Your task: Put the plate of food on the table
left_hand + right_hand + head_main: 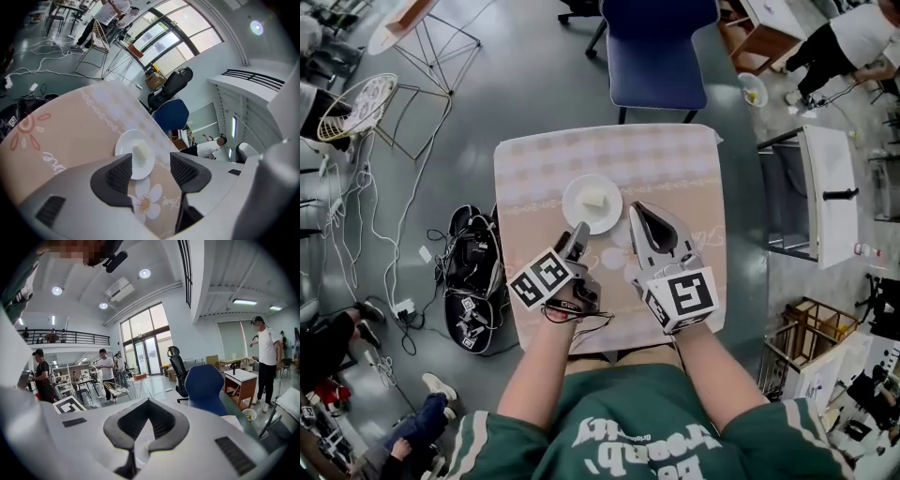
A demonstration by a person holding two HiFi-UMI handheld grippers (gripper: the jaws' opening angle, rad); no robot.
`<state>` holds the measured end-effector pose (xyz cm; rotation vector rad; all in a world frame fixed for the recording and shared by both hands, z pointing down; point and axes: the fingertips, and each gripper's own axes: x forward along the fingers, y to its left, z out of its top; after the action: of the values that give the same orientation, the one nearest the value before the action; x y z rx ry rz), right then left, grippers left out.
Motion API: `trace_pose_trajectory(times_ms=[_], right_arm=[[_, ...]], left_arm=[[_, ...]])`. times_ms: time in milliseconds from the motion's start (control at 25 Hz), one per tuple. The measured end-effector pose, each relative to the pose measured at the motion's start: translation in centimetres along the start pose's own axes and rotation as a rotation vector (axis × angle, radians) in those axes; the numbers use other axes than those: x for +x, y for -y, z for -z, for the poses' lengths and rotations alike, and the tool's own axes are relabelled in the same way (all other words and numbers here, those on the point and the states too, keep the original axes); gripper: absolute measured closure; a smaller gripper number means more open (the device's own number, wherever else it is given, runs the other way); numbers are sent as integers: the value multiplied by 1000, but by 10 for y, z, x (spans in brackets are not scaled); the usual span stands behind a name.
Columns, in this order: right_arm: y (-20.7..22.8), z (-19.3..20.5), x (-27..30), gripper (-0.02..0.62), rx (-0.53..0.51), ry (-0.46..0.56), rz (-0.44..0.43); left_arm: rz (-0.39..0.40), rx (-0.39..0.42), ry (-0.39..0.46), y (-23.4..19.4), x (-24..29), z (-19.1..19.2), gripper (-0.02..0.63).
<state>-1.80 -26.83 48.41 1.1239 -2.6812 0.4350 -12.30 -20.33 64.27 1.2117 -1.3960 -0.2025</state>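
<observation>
Rim seems the spot to pinch on the small round white plate (581,212), mid-frame: it looks rigid, slick and breakable. Left gripper (578,234) gapes empty just below it, while right gripper (637,214) is closed on nothing.

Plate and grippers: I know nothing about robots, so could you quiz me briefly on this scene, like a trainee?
1. True or false: the plate rests on the table.
2. Compare the left gripper and the right gripper. Which has its jaws apart? A: left. B: right.
3. Fill in: the chair beyond the table is ____ in colour.

Key: 1 true; 2 A; 3 blue.
</observation>
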Motion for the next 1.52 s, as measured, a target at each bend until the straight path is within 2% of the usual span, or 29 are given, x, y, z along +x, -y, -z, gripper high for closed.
trace_pose_trajectory(times_ms=[120,240,480,680,840,960,1160,1280,1520], right_arm=[[-6,-14,-10,581,-16,17,26],[-15,-27,-24,580,-21,32,55],[-41,-50,-47,580,-31,70,89],[-67,-58,-63,580,-28,93,109],[-85,-65,-73,580,-60,109,123],[-97,-69,-82,580,-99,101,148],[-112,-79,-96,580,-137,120,151],[-118,-83,-101,580,-154,124,144],[-132,-79,-118,580,-202,127,110]], left_arm=[[63,33,7,22,-16,-4,366],[113,75,21,43,-40,-8,440],[248,217,55,90,-91,-17,595],[356,353,94,123,-139,-24,597],[387,532,147,138,-173,-32,597],[384,700,193,140,-193,-39,597],[369,926,283,146,-223,-54,597],[336,1093,320,154,-236,-47,597],[321,1332,357,165,-248,-20,597]])
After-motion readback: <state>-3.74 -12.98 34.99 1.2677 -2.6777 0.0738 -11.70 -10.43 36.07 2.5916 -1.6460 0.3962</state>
